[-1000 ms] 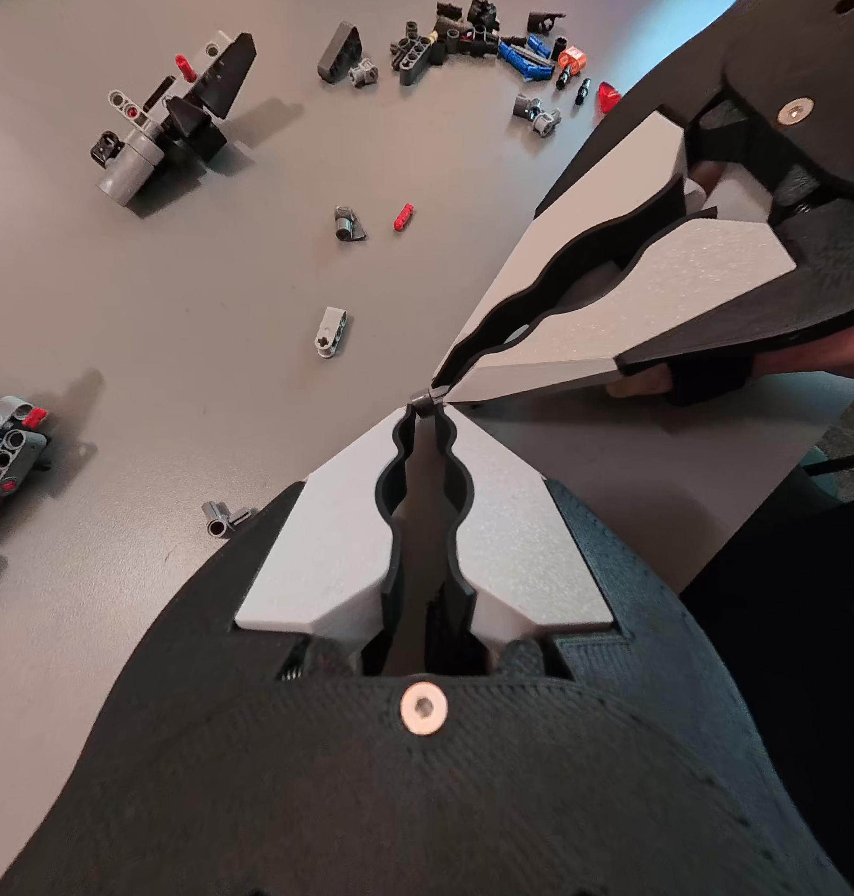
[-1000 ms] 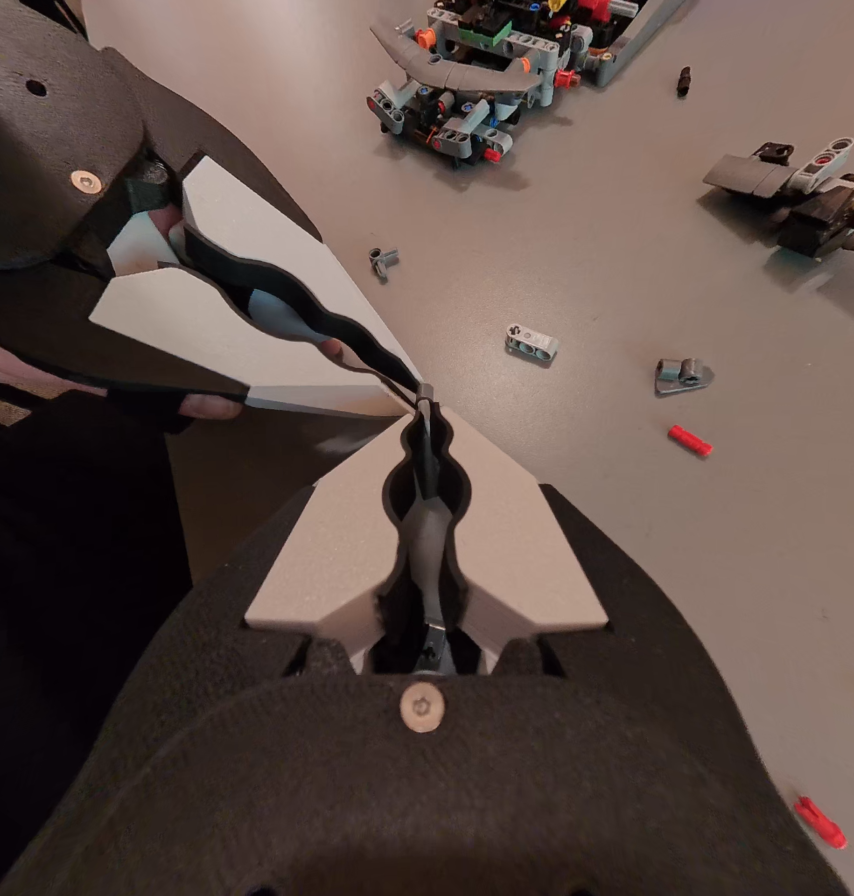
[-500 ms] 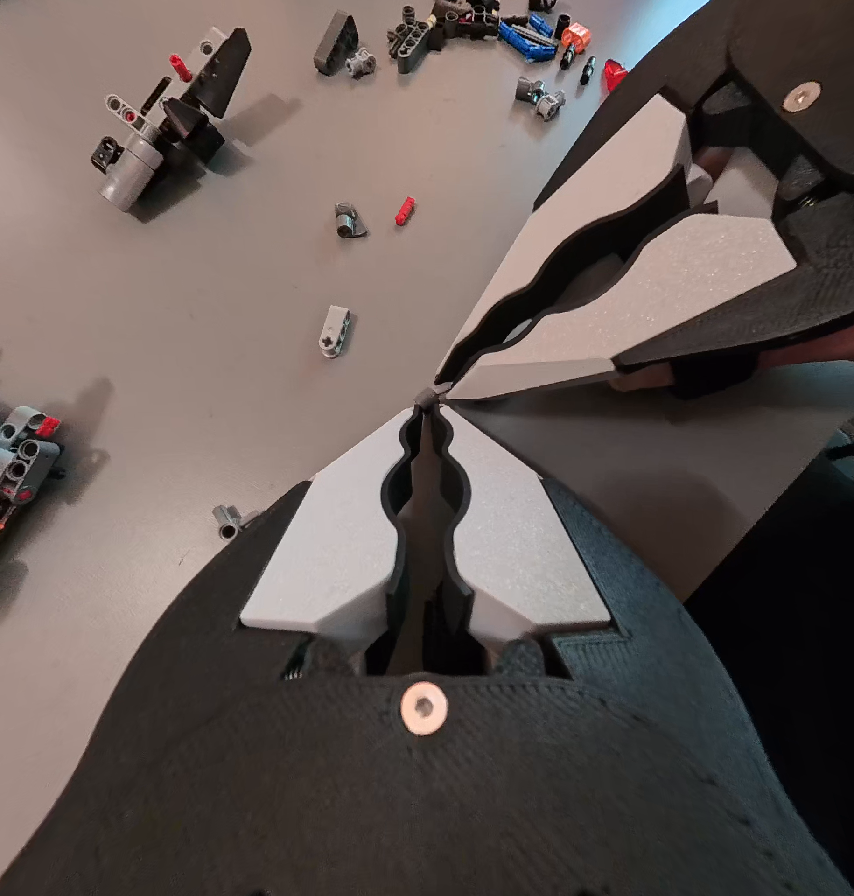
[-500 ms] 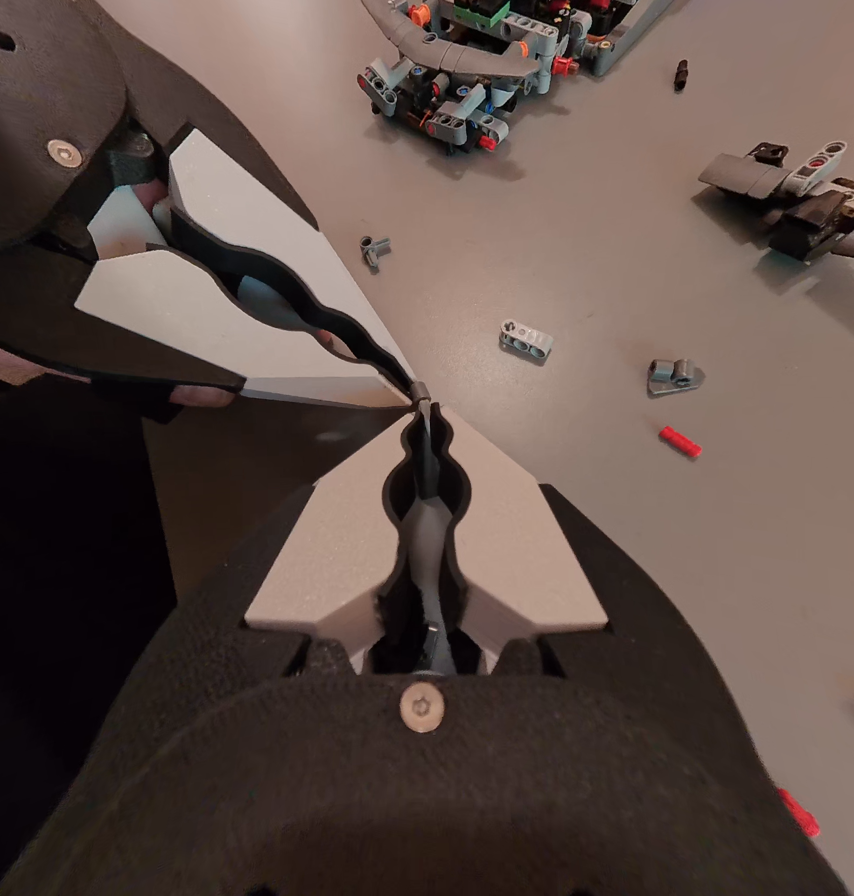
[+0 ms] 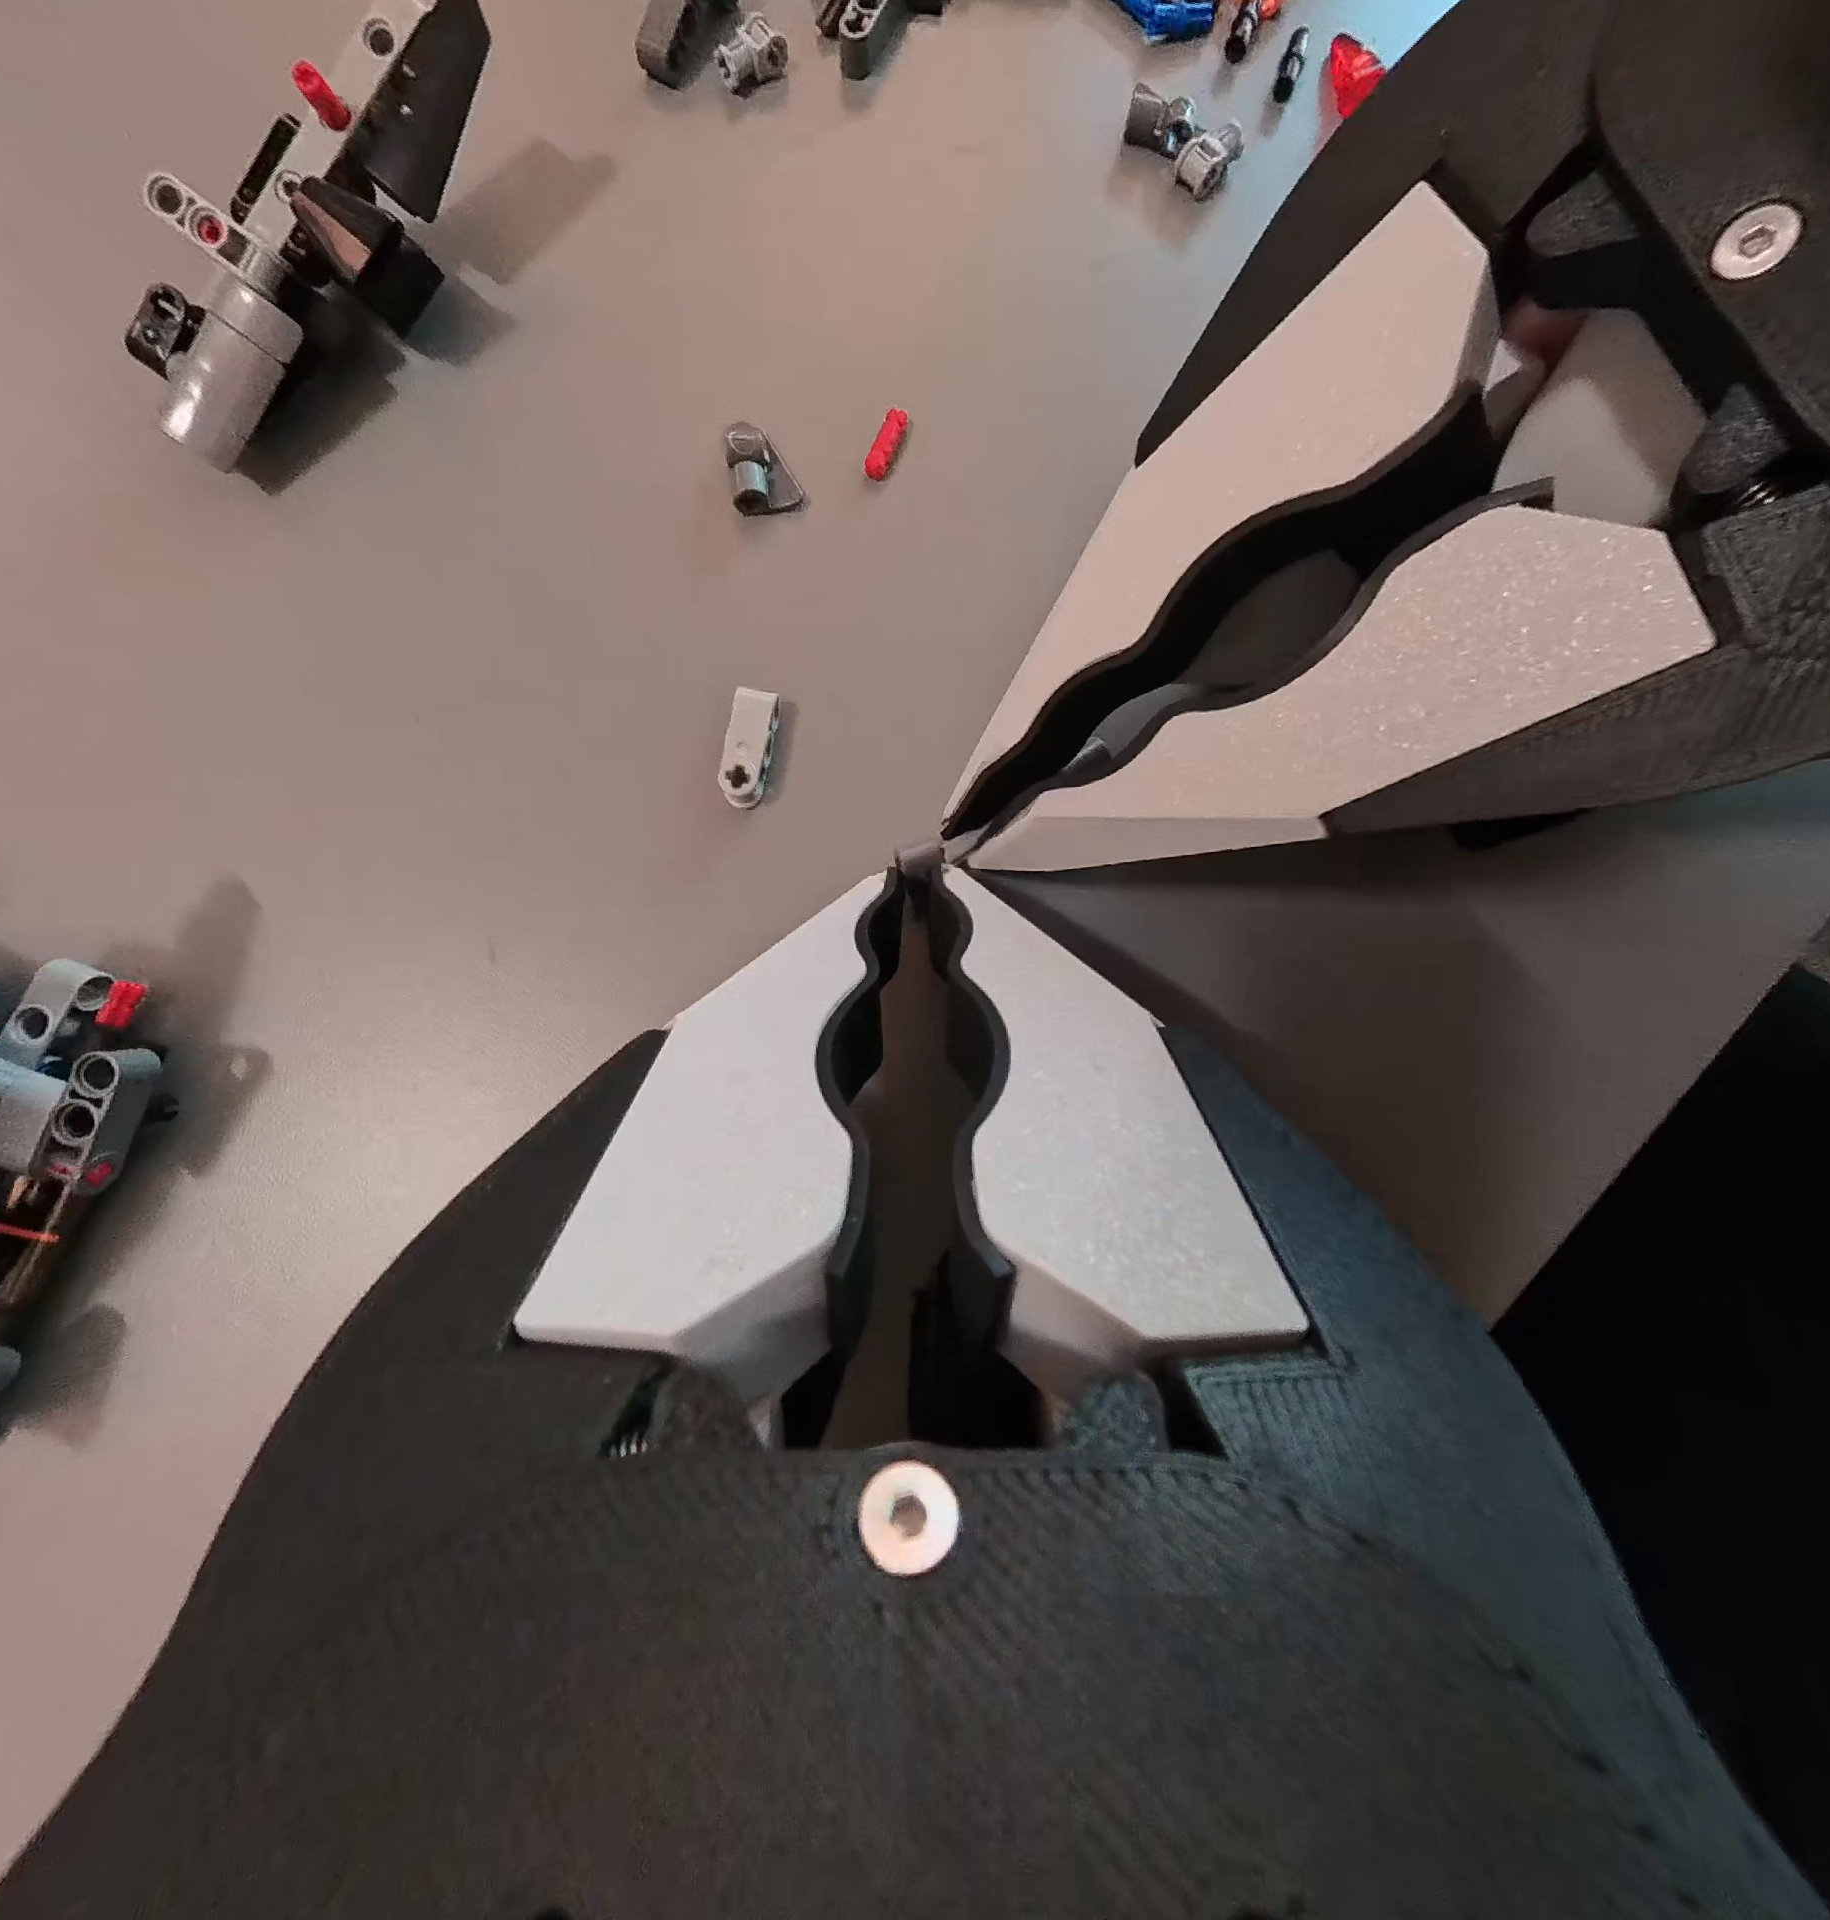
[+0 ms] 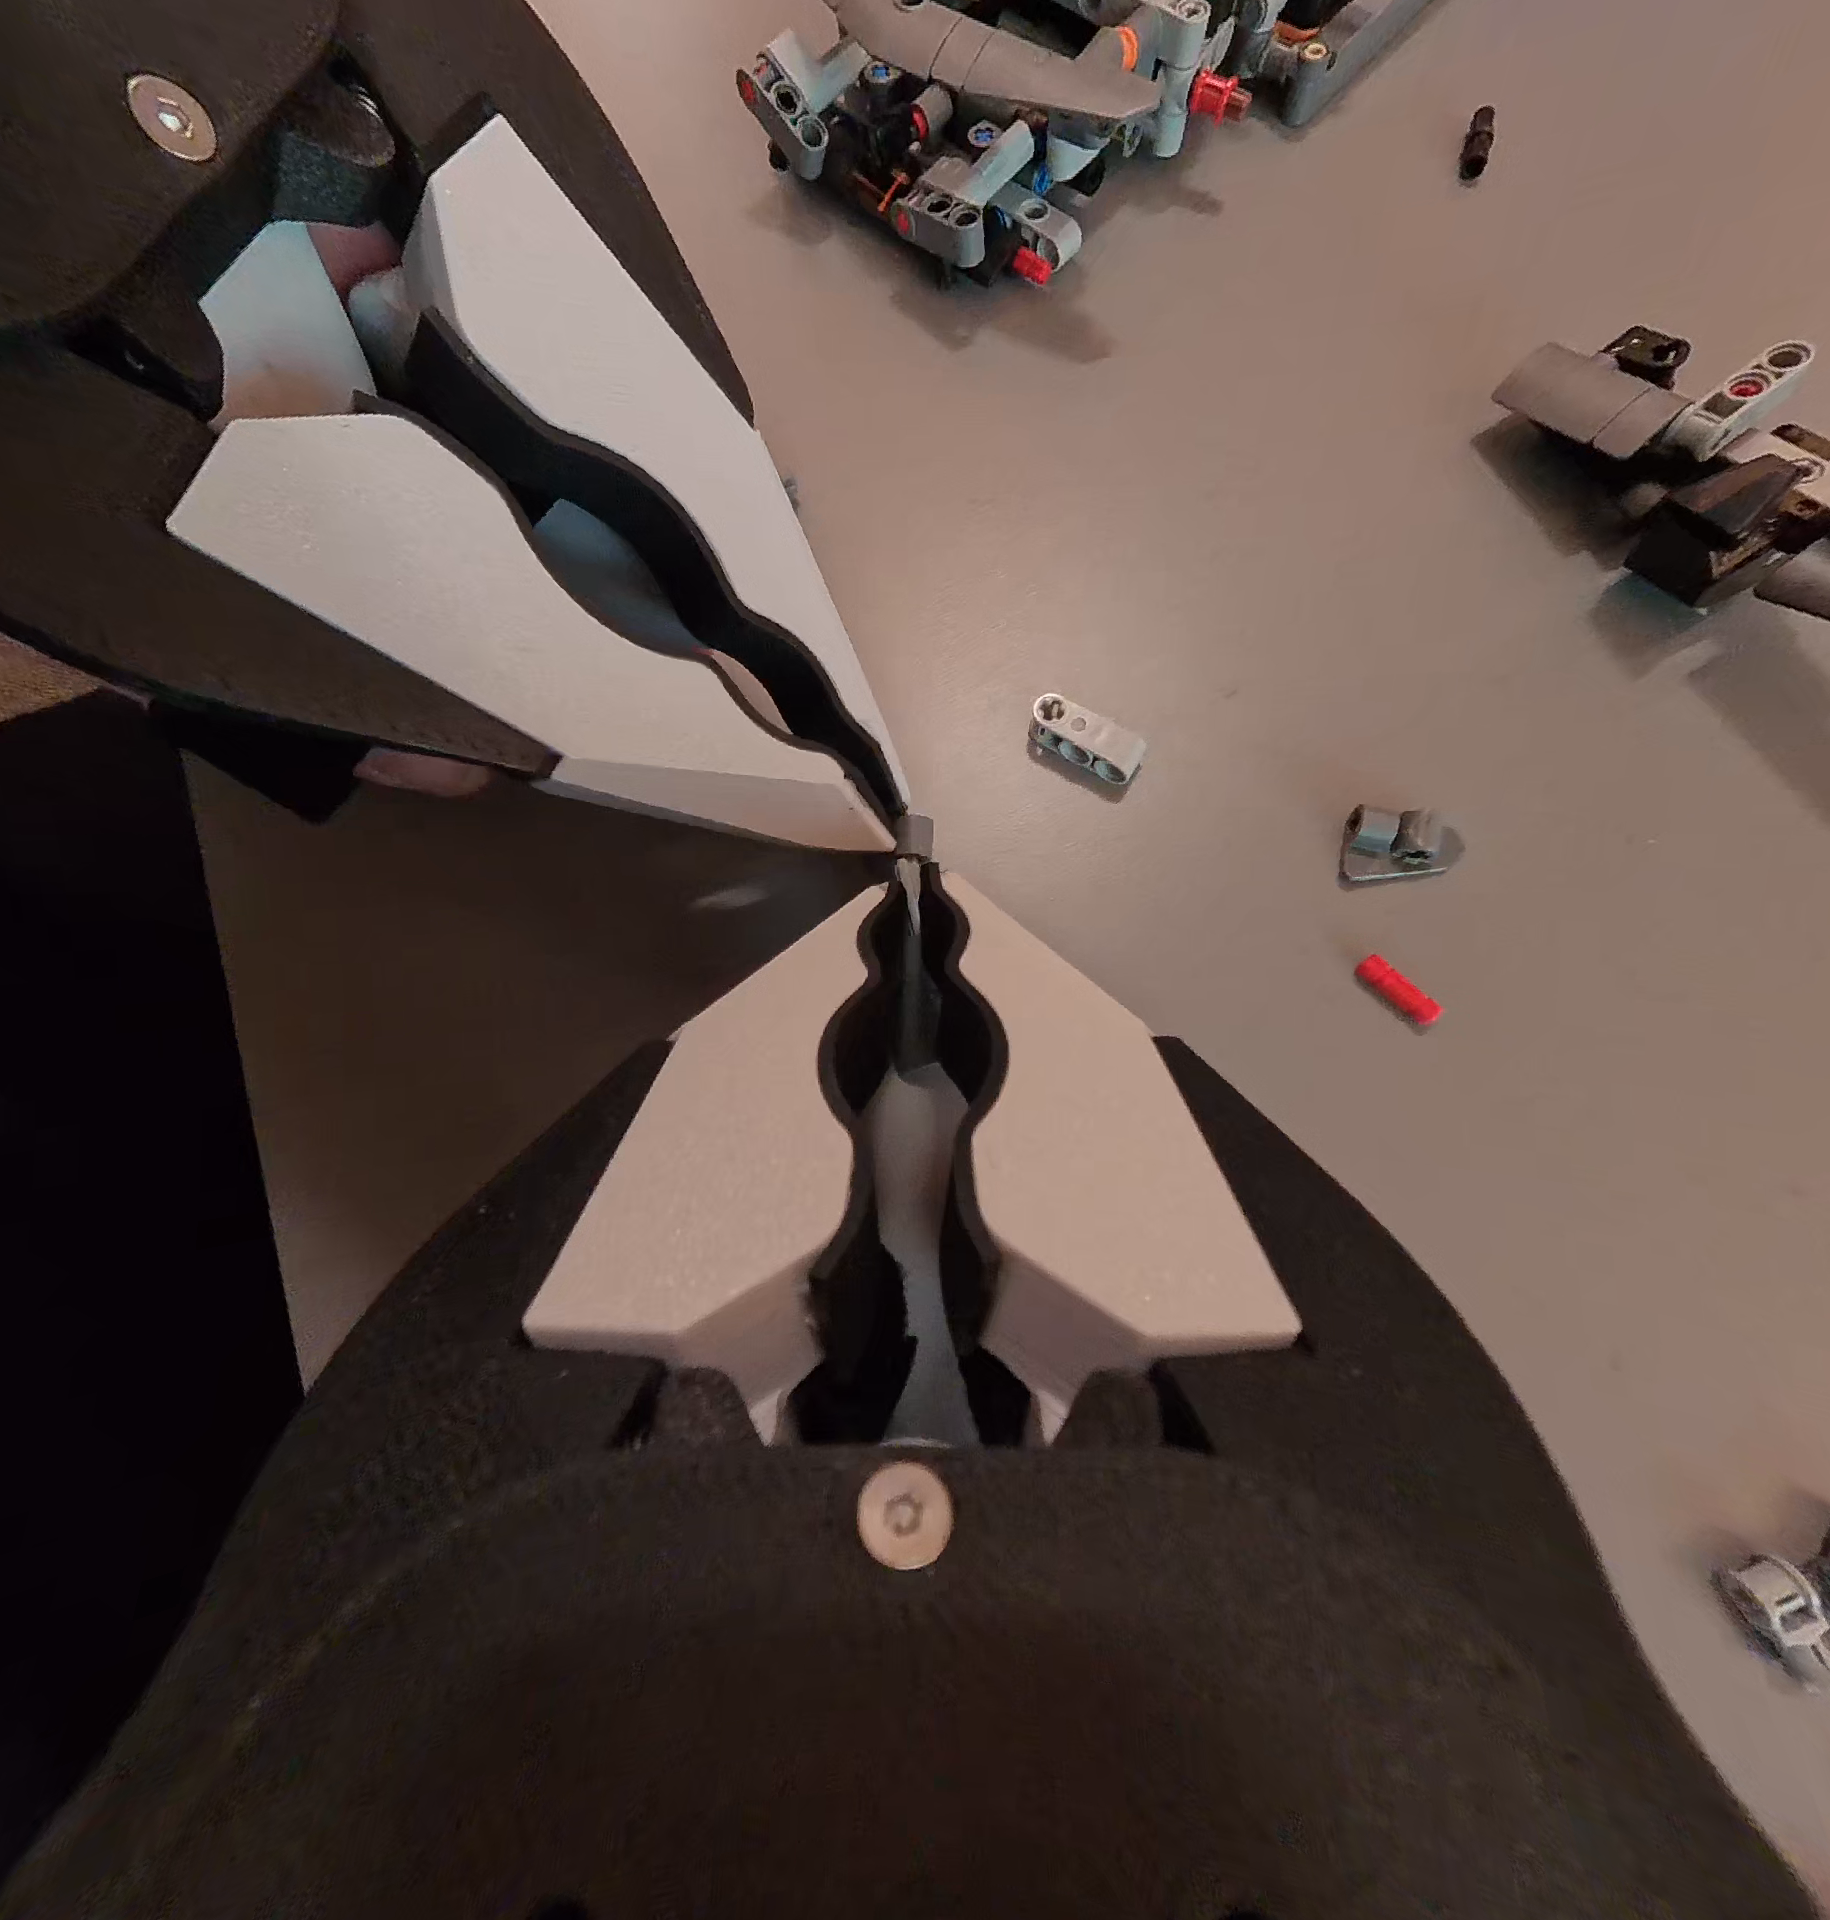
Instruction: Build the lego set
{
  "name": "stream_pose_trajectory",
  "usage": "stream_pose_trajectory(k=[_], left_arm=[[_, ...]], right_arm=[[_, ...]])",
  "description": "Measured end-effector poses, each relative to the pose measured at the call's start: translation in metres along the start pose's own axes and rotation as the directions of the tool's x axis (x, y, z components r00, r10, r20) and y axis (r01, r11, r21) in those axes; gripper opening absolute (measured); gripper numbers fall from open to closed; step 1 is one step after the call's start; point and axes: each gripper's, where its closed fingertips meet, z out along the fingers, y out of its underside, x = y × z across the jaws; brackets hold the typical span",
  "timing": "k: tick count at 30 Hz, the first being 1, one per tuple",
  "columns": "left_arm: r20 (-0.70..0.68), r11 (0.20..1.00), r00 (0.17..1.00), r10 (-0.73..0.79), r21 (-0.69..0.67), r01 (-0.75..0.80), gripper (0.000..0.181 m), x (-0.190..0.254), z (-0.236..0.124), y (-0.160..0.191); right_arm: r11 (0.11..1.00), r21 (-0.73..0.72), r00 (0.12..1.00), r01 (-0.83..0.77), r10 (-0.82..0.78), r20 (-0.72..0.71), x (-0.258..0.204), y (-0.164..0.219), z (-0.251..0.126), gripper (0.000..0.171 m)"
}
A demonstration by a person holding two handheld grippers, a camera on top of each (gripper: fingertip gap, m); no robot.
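Lego chassis (image 6: 1004, 135) sat part-built on the desk (image 6: 1306, 1195) among loose pieces while both hand-held grippers, left (image 5: 916, 873) and right (image 6: 916, 883), pinched 1 small grey part (image 6: 916, 833) between them.

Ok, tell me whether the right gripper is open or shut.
Shut: the right gripper has its fingertips pinched on a thin dark grey piece running back between them.

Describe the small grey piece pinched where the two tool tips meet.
The small grey piece is a tiny, blocky, matte plastic part, mostly hidden. It is held in the air above the grey table, clamped at the very tip of the left tool. The right tool, shut on a thin dark rod, meets it tip to tip; whether the rod has entered the piece cannot be seen.
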Motion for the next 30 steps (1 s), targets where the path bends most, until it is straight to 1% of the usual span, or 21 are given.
stream_pose_trajectory(k=[3,6,18,20,30], left_arm=[[-0.003,1.0,1.0,-0.009,0.021,0.009,0.003,-0.0017,-0.0014,-0.0016],[-0.015,0.999,1.0,0.019,0.041,-0.019,0.005,0.0017,-0.0026,-0.0032],[0.01,0.999,0.999,0.032,0.037,-0.032,0.006,-0.0003,0.0005,-0.0013],[0.02,0.998,0.999,0.038,0.041,-0.039,0.003,-0.0018,0.0004,-0.0011],[0.034,0.998,0.999,0.036,0.053,-0.037,0.0,-0.004,0.0005,-0.0016]], right_arm=[[1.0,0.003,1.0,-0.004,0.004,-0.002,0.0017,0.0,-0.0004,0.0],[1.0,0.006,1.0,-0.015,0.015,0.002,0.0027,0.0002,-0.0015,0.0],[1.0,0.003,1.0,0.022,-0.022,-0.011,0.0049,-0.0018,0.0021,0.0],[1.0,0.001,0.999,0.031,-0.031,-0.009,0.0049,-0.0017,0.0024,0.0],[0.996,-0.012,0.997,0.083,-0.083,-0.006,0.005,-0.0023,0.0053,0.0]])
